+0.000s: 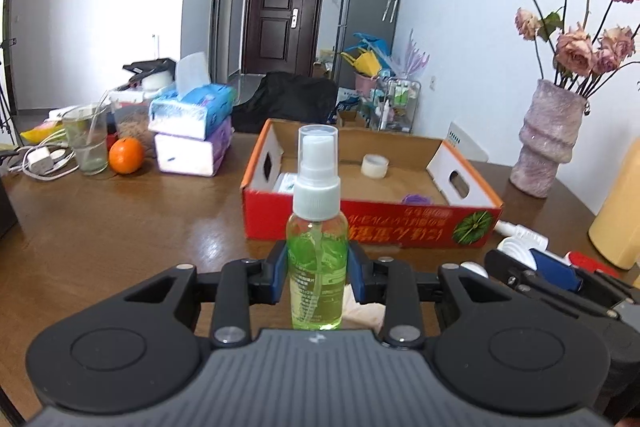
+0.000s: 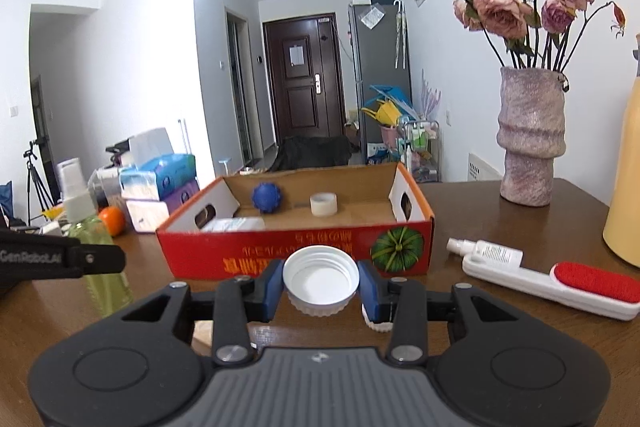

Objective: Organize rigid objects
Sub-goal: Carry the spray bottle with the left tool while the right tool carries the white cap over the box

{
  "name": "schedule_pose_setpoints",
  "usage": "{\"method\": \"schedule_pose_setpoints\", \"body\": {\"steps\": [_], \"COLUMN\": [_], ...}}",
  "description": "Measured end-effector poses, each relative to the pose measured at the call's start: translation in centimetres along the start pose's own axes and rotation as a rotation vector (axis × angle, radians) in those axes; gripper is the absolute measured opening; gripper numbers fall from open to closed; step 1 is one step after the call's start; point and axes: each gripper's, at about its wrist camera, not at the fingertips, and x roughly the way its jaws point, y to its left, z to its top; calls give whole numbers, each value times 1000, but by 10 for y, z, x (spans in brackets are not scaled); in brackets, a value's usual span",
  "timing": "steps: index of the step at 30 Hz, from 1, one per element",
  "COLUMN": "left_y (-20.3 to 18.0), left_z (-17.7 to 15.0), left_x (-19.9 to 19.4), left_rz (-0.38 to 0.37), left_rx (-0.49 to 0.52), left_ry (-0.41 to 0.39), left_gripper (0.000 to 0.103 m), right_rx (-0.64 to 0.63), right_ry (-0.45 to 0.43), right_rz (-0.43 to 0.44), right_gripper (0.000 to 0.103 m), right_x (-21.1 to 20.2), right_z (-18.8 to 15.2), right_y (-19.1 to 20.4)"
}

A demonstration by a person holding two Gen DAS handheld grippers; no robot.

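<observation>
Green liquid fills the spray bottle [image 1: 317, 259] I hold upright in my left gripper [image 1: 317, 269], at lower centre of the left wrist view; the blue pads [image 1: 279, 273] press its sides, so the jaws are narrow and clamped on it. Its white pump and clear cap rise in front of the near wall of the red cardboard box [image 1: 360, 223]. My right gripper [image 2: 321, 285] is clamped on a white jar lid [image 2: 321, 277], open side up, at lower centre of the right wrist view, with its pads on the ribbed rim. A second white lid [image 2: 376, 323] shows just under the right-hand pad. Both grippers point slightly downward over the brown wooden table [image 1: 120, 227].

Ahead of both, the box stands open-topped. Inside it I see a roll of clear tape [image 2: 323, 204], a blue spiky ball [image 2: 267, 198] and a white packet [image 2: 236, 224] at its left end. In the right wrist view, right of the box, a small white spray bottle [image 2: 486, 250] lies touching a white lint brush [image 2: 560, 285] with a red face. Beyond stands a pinkish vase [image 2: 530, 139] of dried roses near the table's far edge. Left of the box are stacked tissue packs [image 1: 192, 131], an orange [image 1: 126, 155] and a glass [image 1: 86, 139]. Bare table lies between the grippers and the box's near wall.
</observation>
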Motion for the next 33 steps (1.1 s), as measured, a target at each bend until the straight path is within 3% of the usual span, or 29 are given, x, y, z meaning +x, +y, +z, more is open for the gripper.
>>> {"method": "schedule_pose_setpoints", "body": {"steps": [12, 21, 33], "left_y": [-25, -33, -32], "left_z": [33, 48, 68], "left_x": [24, 58, 102], "left_rz": [-16, -39, -8], "left_rx": [-24, -40, -47], "left_ry": [-56, -39, -36], "left_gripper": [32, 32, 32], "right_rx": [47, 54, 48], "right_ry": [-69, -90, -95], "right_rz": [-14, -19, -26], "right_gripper": [39, 39, 39], "right_x": [14, 40, 82], "right_z": [29, 40, 54], "right_y": [-8, -17, -24]}}
